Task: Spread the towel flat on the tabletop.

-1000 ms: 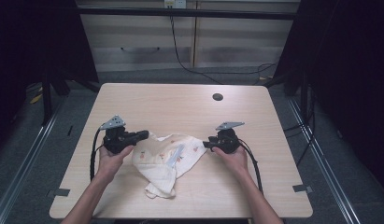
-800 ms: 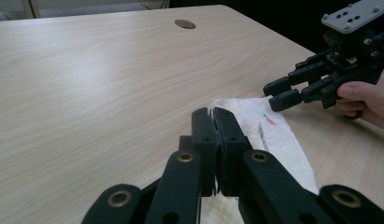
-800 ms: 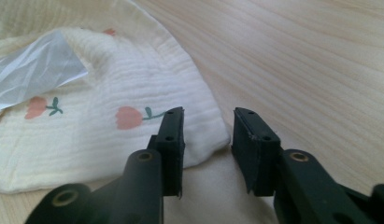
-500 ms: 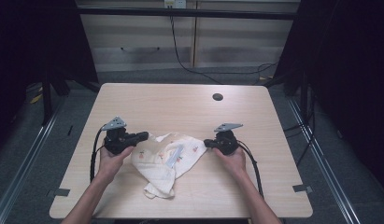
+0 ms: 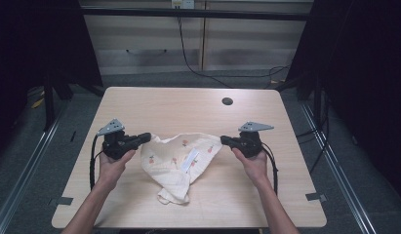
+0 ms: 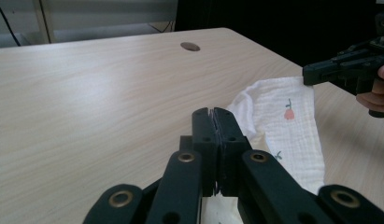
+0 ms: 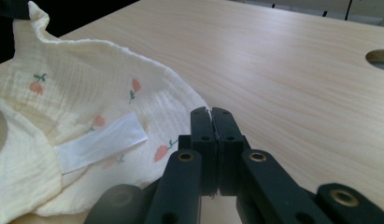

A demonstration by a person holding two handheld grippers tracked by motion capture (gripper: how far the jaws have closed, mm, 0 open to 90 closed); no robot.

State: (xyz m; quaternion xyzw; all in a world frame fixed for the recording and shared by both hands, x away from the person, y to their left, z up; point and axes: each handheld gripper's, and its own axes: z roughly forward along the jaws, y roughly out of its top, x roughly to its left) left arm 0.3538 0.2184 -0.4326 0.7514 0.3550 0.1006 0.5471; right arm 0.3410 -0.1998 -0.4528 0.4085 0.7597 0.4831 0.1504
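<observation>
Both tongs clamped on the cloth [image 5: 181, 158], left gripper [image 5: 145, 138] and right gripper [image 5: 225, 142] each pinching a top corner just above the table [image 5: 154, 105]; thin bite, so pulling apart risks a corner slipping out.

I hold my left claw [image 5: 145, 138] at one upper corner of the cream muslin cloth with small orange flower prints [image 5: 176, 161], its jaws pinched on the fabric. My right claw [image 5: 224, 142] has just closed on the opposite upper corner, cloth between its jaws. The cloth is stretched between both claws above the pale wooden table [image 5: 188, 109], its lower part trailing in a crumpled fold onto the tabletop toward me. A white label [image 5: 191, 159] shows on the cloth. A dark round hole [image 5: 227, 101] sits near the table's far edge.
</observation>
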